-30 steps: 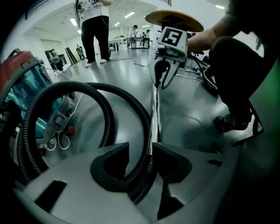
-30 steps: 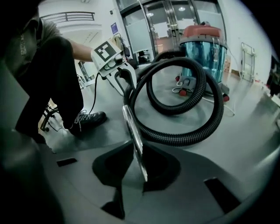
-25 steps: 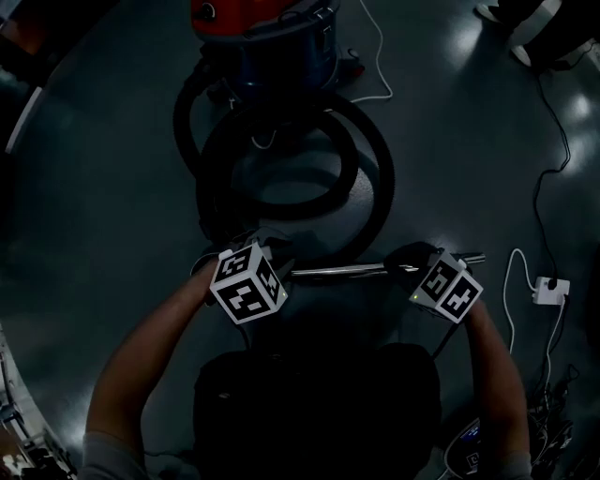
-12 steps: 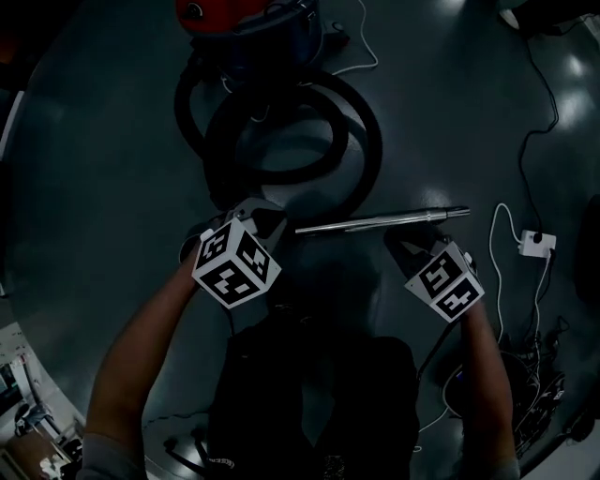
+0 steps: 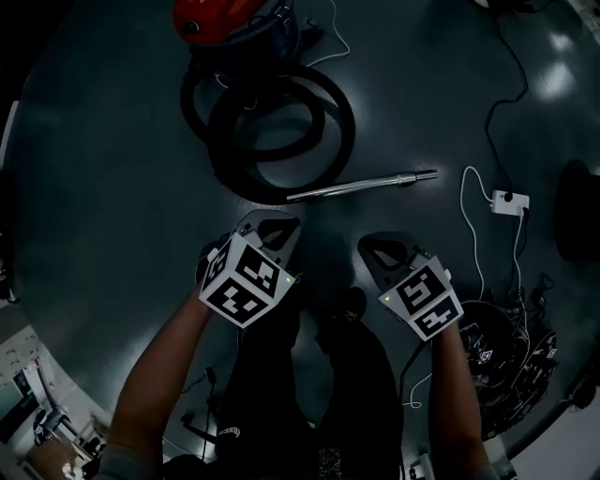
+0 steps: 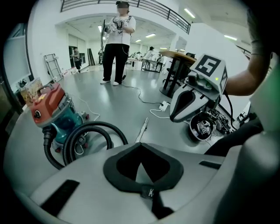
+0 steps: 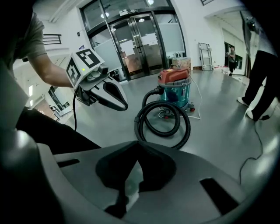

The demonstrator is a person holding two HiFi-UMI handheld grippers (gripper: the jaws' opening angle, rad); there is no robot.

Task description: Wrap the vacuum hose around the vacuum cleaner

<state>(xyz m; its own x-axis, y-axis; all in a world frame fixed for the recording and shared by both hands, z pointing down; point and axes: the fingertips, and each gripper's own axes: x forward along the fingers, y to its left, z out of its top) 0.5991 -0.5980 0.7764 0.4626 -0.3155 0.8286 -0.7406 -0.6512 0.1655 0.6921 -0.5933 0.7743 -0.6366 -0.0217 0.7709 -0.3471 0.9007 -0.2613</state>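
The vacuum cleaner (image 5: 230,23), red lid on a blue drum, stands on the floor at the top of the head view. Its black hose (image 5: 281,131) lies in loose loops on the floor just in front of it. The metal wand (image 5: 361,186) lies flat beyond my hands. Both grippers hang in the air above the floor, holding nothing. My left gripper (image 5: 274,228) is shut and so is my right gripper (image 5: 378,248). The left gripper view shows the vacuum cleaner (image 6: 52,109), hose (image 6: 87,135) and wand (image 6: 142,130). The right gripper view shows the vacuum cleaner (image 7: 175,87) behind the hose (image 7: 162,120).
A white cable with a power block (image 5: 506,199) lies right of the wand, and a tangle of cables (image 5: 506,347) is at the lower right. A person (image 6: 116,43) stands far behind the vacuum, near a dark round table (image 6: 175,70). Another person's legs (image 7: 262,83) stand at the right.
Both grippers have risen from beside the wand and drawn back toward me. The wand stays on the floor. The whole scene looks smaller as the head camera rises.
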